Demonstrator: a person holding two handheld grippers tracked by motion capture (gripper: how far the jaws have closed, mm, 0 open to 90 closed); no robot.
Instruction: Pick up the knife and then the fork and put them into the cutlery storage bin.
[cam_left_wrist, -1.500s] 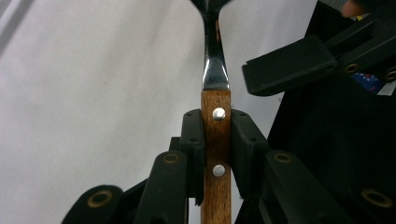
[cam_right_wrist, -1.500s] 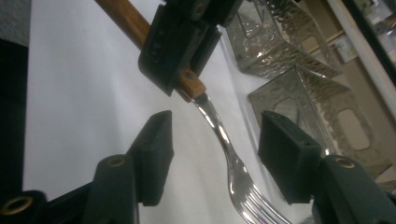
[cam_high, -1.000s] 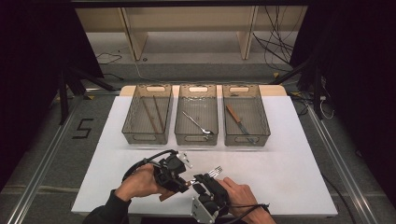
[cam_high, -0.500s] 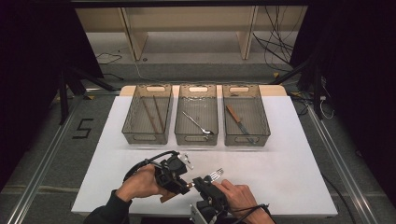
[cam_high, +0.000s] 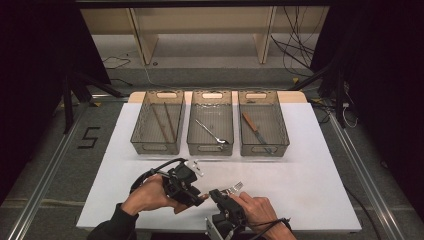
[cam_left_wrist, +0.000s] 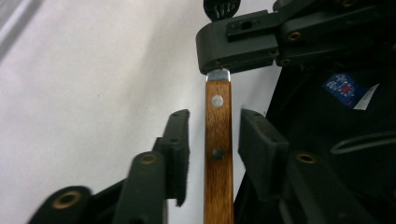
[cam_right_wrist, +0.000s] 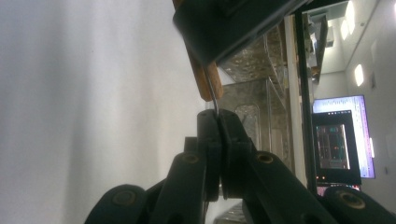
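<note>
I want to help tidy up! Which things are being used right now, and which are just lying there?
In use: wooden-handled fork; right gripper, shut on its metal neck; left gripper, jaws just opened, the handle loose between them.

Lying about: chopsticks in the left bin; metal fork in the middle bin; knife in the right bin.

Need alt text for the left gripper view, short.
A wooden-handled fork runs up between the left tool's open jaws, untouched by either pad. The right tool clamps its metal neck above, over a white table.
</note>
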